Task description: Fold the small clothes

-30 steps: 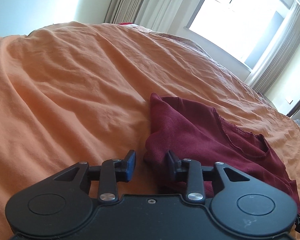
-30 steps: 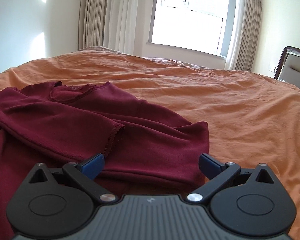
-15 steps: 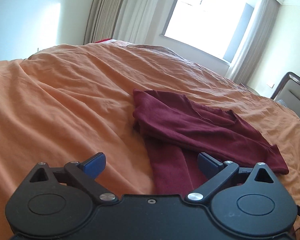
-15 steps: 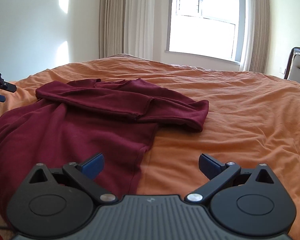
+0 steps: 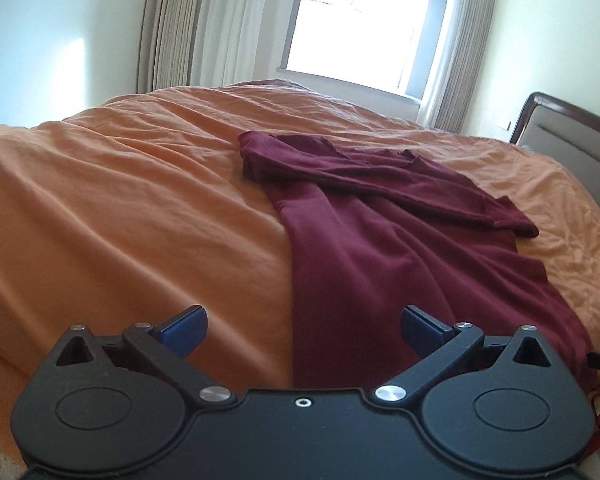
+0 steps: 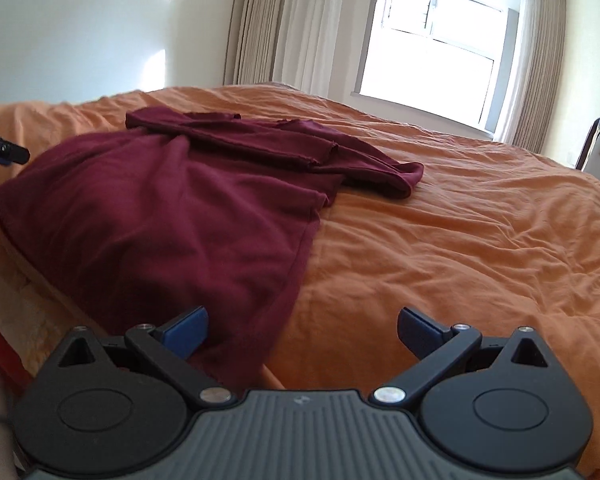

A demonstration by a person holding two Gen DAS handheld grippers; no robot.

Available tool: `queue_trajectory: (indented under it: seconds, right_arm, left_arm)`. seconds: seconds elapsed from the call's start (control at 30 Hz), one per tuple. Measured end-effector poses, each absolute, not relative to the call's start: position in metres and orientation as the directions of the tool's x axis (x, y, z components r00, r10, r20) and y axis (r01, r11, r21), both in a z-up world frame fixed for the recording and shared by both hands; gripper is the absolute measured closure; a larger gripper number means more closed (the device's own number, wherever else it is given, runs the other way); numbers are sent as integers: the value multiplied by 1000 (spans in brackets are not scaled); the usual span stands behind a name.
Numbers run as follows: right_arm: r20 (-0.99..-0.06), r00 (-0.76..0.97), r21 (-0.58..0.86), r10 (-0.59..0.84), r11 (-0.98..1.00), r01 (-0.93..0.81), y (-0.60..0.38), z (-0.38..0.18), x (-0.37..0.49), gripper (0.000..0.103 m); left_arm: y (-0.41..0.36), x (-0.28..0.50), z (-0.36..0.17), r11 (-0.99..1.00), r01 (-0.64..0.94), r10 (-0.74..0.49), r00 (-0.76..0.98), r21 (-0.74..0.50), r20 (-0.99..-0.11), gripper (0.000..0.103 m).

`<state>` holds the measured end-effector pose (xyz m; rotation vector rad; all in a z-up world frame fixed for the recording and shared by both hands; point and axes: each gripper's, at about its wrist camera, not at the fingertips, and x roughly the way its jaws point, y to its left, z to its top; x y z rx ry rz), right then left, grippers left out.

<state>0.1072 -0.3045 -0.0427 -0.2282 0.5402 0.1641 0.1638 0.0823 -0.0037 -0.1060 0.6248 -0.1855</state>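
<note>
Both claws, left (image 5: 303, 326) & right (image 6: 302, 327), gape empty; left's jaws just opened. Sleeves crossed on dark-red long-sleeved knit top (image 5: 384, 248); next we grab hem, fold up.

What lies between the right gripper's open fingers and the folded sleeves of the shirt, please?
Only the shirt's own body; the right gripper view shows nothing else there.

Bright daylight from the overexposed window (image 5: 356, 28); fisheye-bent, dark corners.

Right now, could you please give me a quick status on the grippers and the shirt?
Left gripper open, just been opening, nothing between. Right gripper open, empty. Maroon shirt flat on orange bedspread, sleeves folded across. Nothing in the way.
</note>
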Motion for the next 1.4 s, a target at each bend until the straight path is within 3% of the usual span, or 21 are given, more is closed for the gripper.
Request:
queue_trajectory:
  seconds: [0.17,0.43,0.7,0.87,1.0,1.13,1.2,1.23,1.27,1.4]
  right_arm:
    - [-461,886,-361,36,905,-224,-293,-44,82,0]
    - [-370,900,-485,231,779,-399,-235,-53,71,0]
    - [-233,946,-795,224,517,-318,-181,-104,54,0]
    - [-139,984,-853,112,491,-177,-183,-119,60,0]
    - [-74,990,-859,121,497,-125,-189,-123,53,1]
    - [-15,987,-837,162,538,-101,-196,-115,40,26]
    - [-37,980,-799,196,583,-147,-200,-104,40,62]
    - [-52,977,-773,206,611,-170,-201,-91,40,69]
    - [-69,974,-743,216,640,-195,-203,-84,42,76]
    - [-144,952,-600,272,740,-302,-212,-51,51,86]
  left_arm:
    - [89,147,-13,990,105,-141,801,-95,-582,1]
    - [76,126,0,987,133,-162,834,-93,-528,1]
    - [49,112,0,981,187,-183,843,-45,-506,1]
    - [35,105,-2,973,231,-203,844,-5,-497,1]
    - [28,99,-1,966,258,-220,853,16,-473,1]
    - [21,90,2,951,310,-270,865,26,-423,1]
    - [16,85,1,937,347,-302,862,39,-406,1]
    - [11,81,0,928,370,-320,858,52,-401,1]
    - [7,78,-1,918,392,-336,854,67,-398,1]
    - [-13,67,-9,875,461,-376,838,145,-395,1]
